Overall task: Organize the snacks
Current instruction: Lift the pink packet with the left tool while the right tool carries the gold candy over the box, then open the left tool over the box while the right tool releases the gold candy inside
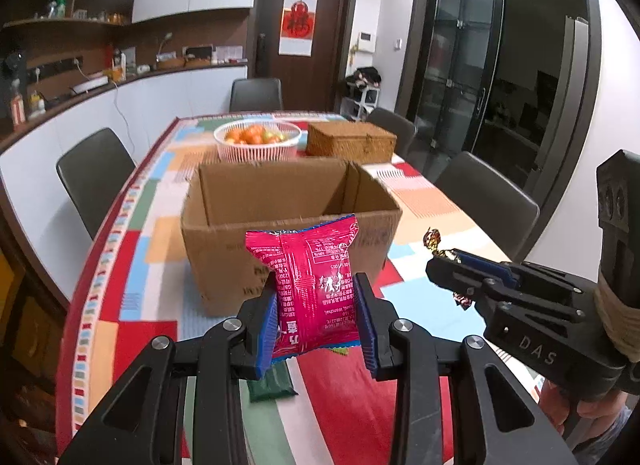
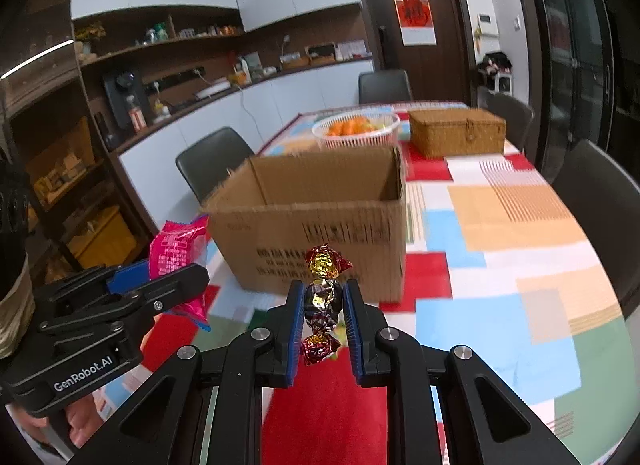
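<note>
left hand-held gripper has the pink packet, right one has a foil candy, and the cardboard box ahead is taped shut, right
Not quite: the cardboard box is open at the top, as the right wrist view shows. The rest holds: the left hand-held gripper holds the pink packet, and the right hand-held gripper holds the foil candy.

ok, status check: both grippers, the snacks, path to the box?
Left gripper shut on pink snack packet. Right gripper shut on foil candy. Cardboard box open ahead, nothing between. Green packet on the table.
</note>
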`<state>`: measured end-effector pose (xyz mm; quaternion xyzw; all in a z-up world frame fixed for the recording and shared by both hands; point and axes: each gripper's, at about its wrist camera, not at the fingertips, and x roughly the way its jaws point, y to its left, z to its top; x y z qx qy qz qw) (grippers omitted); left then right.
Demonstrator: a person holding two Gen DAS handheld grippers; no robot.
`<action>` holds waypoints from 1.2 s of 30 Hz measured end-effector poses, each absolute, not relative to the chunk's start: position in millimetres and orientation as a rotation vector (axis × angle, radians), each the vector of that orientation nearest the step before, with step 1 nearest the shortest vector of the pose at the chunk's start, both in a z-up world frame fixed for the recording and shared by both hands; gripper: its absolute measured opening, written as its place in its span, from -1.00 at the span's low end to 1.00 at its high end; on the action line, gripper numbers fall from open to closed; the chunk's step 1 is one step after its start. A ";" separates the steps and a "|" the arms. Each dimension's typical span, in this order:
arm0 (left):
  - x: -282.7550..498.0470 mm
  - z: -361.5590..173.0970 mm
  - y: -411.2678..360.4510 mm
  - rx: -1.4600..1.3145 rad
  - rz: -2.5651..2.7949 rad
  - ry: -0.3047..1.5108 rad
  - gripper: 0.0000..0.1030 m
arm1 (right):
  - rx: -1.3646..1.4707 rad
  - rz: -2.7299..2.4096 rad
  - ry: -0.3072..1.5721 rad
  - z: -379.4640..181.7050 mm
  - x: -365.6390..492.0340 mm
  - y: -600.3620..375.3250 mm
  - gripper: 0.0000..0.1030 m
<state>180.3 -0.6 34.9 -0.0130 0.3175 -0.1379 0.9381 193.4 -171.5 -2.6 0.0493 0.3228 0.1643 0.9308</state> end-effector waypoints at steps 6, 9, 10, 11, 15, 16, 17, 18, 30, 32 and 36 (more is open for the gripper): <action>188.1 53.2 4.4 -0.031 -0.260 0.604 -0.32 | 0.104 0.354 0.578 23.6 199.5 -167.9 -0.60; 196.4 60.8 7.7 -0.027 -0.245 0.583 -0.32 | 0.103 0.359 0.545 33.3 203.5 -165.3 -0.60; 197.8 61.2 8.9 -0.026 -0.240 0.578 -0.32 | 0.101 0.361 0.534 37.0 206.1 -164.0 -0.60; 200.6 63.1 10.2 -0.025 -0.237 0.571 -0.32 | 0.098 0.362 0.526 39.7 207.9 -162.8 -0.60; 212.2 70.7 14.0 -0.022 -0.228 0.555 -0.32 | 0.083 0.366 0.493 51.4 217.5 -157.2 -0.60; 216.7 72.1 14.9 -0.021 -0.223 0.552 -0.32 | 0.081 0.367 0.487 53.4 220.6 -156.1 -0.60; 220.2 72.7 15.6 -0.019 -0.219 0.551 -0.32 | 0.078 0.369 0.482 55.5 223.4 -155.0 -0.60; 225.4 73.7 16.5 -0.017 -0.214 0.549 -0.32 | 0.079 0.368 0.475 57.5 227.8 -153.8 -0.60; 285.6 62.6 22.4 -0.034 -0.206 0.603 -0.32 | 0.101 0.360 0.501 52.3 285.4 -148.4 -0.60; 298.4 57.3 24.0 -0.036 -0.206 0.628 -0.32 | 0.095 0.358 0.509 49.3 294.8 -146.5 -0.60; 318.6 46.8 23.4 -0.030 -0.199 0.663 -0.32 | 0.083 0.348 0.533 40.6 314.0 -143.0 -0.60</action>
